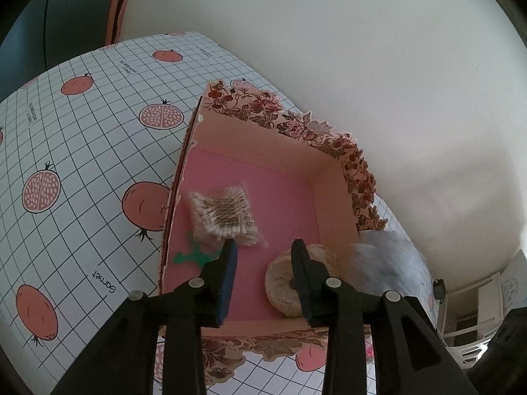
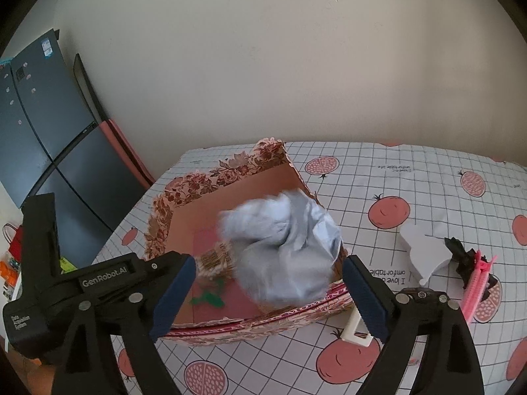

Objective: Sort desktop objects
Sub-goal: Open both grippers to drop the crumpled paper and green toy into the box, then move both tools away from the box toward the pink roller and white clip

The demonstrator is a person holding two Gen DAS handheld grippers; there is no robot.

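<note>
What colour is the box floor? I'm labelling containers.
Pink, with peach inner walls; the box shows best in the left wrist view.

Tablecloth (image 2: 428, 177) is showing white with a dark grid and salmon pomegranate prints. Box (image 1: 329, 161) is showing pink inside, its rim carrying dark red florals; crumpled bag (image 2: 283, 250) is looking pale grey-blue.

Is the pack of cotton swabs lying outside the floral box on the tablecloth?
No, the pack of cotton swabs lies inside the floral box, on its pink floor.
</note>
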